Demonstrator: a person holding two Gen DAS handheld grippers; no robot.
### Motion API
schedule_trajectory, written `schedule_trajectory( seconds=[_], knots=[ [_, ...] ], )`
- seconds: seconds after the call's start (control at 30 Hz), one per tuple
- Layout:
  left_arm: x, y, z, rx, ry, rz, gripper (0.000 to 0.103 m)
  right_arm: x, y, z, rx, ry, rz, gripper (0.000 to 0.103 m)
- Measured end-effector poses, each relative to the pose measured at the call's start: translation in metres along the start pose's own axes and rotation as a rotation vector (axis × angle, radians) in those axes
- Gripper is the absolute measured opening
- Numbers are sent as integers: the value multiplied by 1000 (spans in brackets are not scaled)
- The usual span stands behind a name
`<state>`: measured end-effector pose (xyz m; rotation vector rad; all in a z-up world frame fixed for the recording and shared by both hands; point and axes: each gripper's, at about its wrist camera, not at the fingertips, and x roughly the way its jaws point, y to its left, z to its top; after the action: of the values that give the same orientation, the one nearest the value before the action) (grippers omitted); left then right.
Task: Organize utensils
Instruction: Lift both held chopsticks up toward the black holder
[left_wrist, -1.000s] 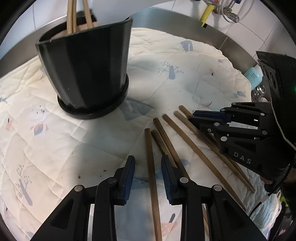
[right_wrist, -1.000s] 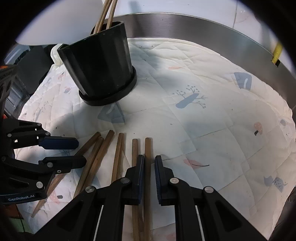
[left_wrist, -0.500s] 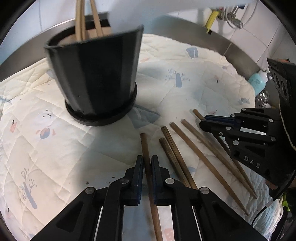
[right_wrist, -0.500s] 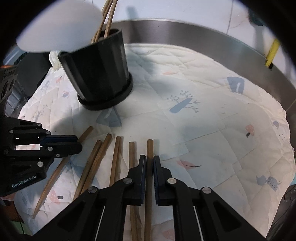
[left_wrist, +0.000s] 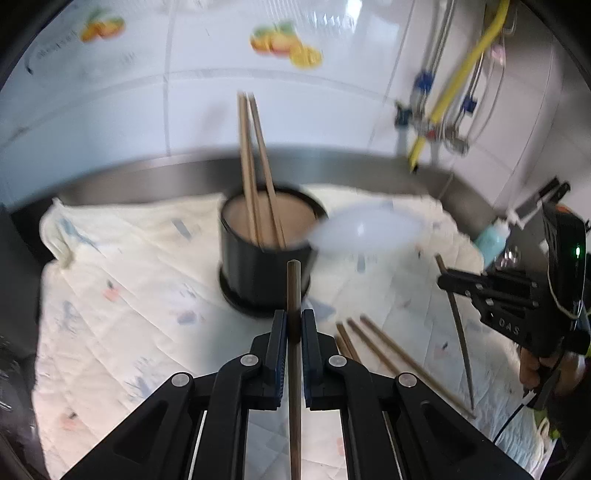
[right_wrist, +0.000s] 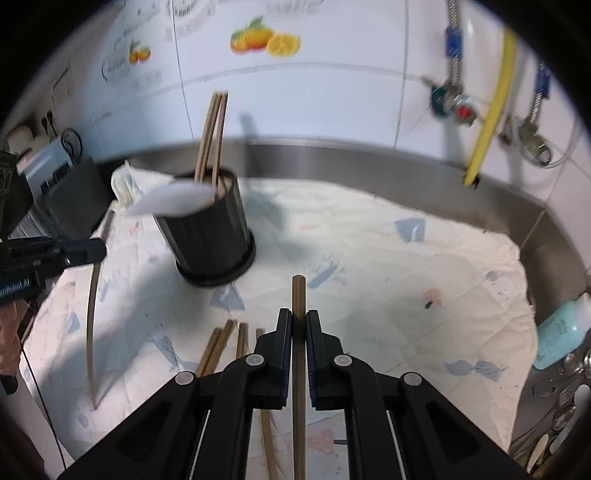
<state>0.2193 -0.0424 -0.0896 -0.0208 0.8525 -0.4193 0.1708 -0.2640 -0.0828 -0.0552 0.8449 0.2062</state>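
My left gripper (left_wrist: 294, 318) is shut on a brown chopstick (left_wrist: 293, 280), lifted above the quilted cloth (left_wrist: 122, 295) and pointing toward the black holder (left_wrist: 258, 269). The holder has a few chopsticks (left_wrist: 255, 166) standing in it. My right gripper (right_wrist: 298, 318) is shut on another chopstick (right_wrist: 298, 291), also raised off the cloth. Each gripper shows in the other's view, the right gripper (left_wrist: 445, 283) at the right edge and the left gripper (right_wrist: 96, 249) at the left edge, with its stick hanging down. Loose chopsticks (left_wrist: 380, 347) (right_wrist: 221, 343) lie on the cloth between them.
The cloth lines a steel sink (right_wrist: 369, 158) with a tiled wall behind. Taps and a yellow hose (right_wrist: 491, 110) hang at the back right. A pale blue bottle (right_wrist: 561, 332) and metal cutlery (right_wrist: 565, 398) sit at the right rim. A blurred white oval (left_wrist: 365, 229) overlaps the holder's rim.
Both grippers closed on a chopstick each and lifted it off the cloth. Both views tilted up, so the holder now looks farther away and the wall has come into view.
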Motion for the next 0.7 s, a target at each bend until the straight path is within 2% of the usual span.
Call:
schedule_trajectory(
  seconds=[0.4,0.7],
  knots=[
    [-98,23,72,-39,-270,26,6,-56,-10,16,59,-140,-32,9],
    [-132,24,127,-15,-390,19,6,-76,-10,37,92,-206,-61,9]
  ],
)
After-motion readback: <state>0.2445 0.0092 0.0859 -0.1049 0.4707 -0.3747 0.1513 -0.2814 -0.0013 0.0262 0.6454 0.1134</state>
